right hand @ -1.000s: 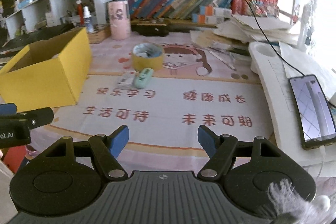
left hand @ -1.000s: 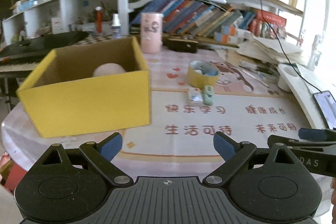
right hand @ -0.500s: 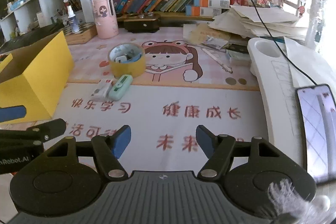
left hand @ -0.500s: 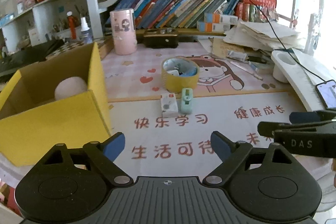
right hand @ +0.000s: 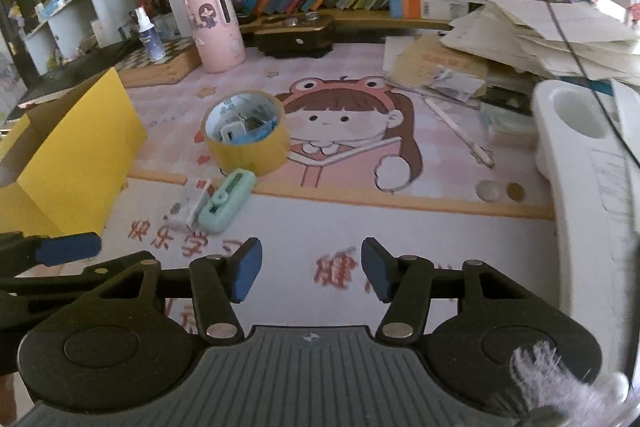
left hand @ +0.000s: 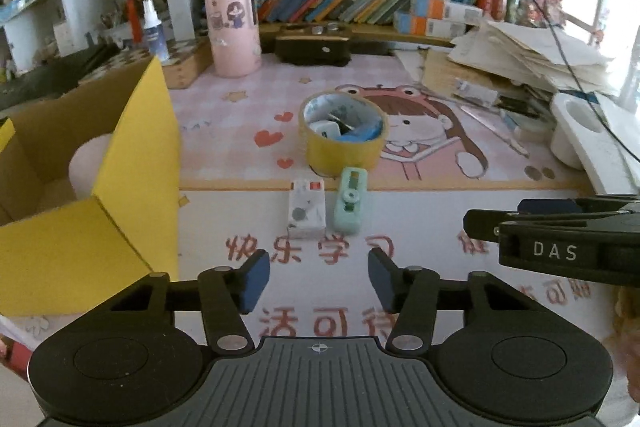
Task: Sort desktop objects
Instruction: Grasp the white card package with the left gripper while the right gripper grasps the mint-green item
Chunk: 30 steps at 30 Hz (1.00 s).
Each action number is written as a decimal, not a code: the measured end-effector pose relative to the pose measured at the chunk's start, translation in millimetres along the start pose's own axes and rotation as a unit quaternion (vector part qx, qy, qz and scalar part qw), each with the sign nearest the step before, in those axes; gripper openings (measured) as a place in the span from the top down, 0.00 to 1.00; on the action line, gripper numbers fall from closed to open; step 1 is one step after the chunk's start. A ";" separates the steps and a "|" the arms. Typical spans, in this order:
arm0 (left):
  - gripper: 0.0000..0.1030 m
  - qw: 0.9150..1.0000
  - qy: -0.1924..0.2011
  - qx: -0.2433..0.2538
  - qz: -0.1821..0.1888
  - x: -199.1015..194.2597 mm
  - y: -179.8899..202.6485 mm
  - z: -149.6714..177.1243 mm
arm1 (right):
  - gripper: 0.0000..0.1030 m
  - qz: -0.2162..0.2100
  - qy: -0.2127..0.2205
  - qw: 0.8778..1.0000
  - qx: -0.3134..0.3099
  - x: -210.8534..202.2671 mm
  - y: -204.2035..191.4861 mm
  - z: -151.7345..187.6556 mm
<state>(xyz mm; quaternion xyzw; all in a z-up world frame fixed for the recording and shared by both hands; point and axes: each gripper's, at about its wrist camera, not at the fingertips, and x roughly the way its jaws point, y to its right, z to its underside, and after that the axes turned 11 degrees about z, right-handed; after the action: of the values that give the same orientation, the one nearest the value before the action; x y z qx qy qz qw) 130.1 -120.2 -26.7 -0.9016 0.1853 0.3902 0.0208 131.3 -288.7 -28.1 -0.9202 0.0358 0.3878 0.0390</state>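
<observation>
Lying lengthwise away from both grippers' wide, empty fingers (left hand: 256, 281), green tape dispenser (left hand: 350, 199) beside white eraser (left hand: 306, 209).

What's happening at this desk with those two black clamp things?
A person is tidying the desk with a handheld tool in each hand. Both the left tool and the right tool are open and empty, hovering over the mat. Just ahead of the left one lie a white eraser and a mint correction tape, with a yellow tape roll behind them. A yellow box on the left already holds a pale ball.
</observation>
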 end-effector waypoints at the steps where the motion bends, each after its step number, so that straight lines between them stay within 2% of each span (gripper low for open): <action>1: 0.51 1.000 0.000 0.002 -0.008 3.8 0.7 -2.9 | 0.49 -0.005 0.001 1.000 -0.001 2.8 0.5 -3.2; 5: 0.55 0.999 -0.005 0.000 -0.034 22.2 -1.2 -12.8 | 0.49 -0.019 -0.003 1.000 -0.005 13.4 1.5 -12.3; 15: 0.57 0.998 -0.042 -0.003 -0.057 68.7 -7.9 -28.1 | 0.49 -0.041 -0.016 0.999 -0.010 40.1 4.9 -31.5; 20: 0.57 0.996 -0.063 -0.005 -0.056 82.6 -12.4 -29.4 | 0.49 -0.060 -0.026 0.998 -0.014 51.7 2.6 -38.5; 23: 0.58 0.997 -0.059 -0.007 -0.051 85.4 -13.0 -30.4 | 0.49 -0.067 -0.029 0.997 -0.021 57.3 -1.8 -42.0; 24: 0.61 0.997 -0.058 -0.007 -0.047 86.2 -13.3 -30.8 | 0.49 -0.068 -0.031 0.997 -0.023 59.1 -2.9 -43.1; 25: 0.71 0.998 -0.055 -0.010 -0.041 87.0 -13.9 -31.3 | 0.49 -0.069 -0.032 0.997 -0.025 61.1 -3.8 -44.1; 26: 0.72 0.998 -0.052 -0.014 -0.036 86.6 -14.4 -31.1 | 0.49 -0.070 -0.033 0.997 -0.026 62.7 -4.4 -45.1; 28: 0.73 0.997 -0.051 -0.023 -0.059 83.5 -13.7 -28.7 | 0.49 -0.071 -0.037 0.996 -0.028 66.4 -5.2 -46.8; 30: 0.73 0.997 -0.047 -0.025 -0.059 73.6 -14.6 -26.0 | 0.49 -0.075 -0.040 0.996 -0.031 70.1 -6.5 -48.4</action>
<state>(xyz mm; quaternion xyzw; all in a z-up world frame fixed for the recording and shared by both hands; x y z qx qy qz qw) 199.4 -134.8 -62.5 -0.8918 0.1211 0.4349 0.0295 215.2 -289.6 -44.3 -0.9047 -0.0471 0.4214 0.0411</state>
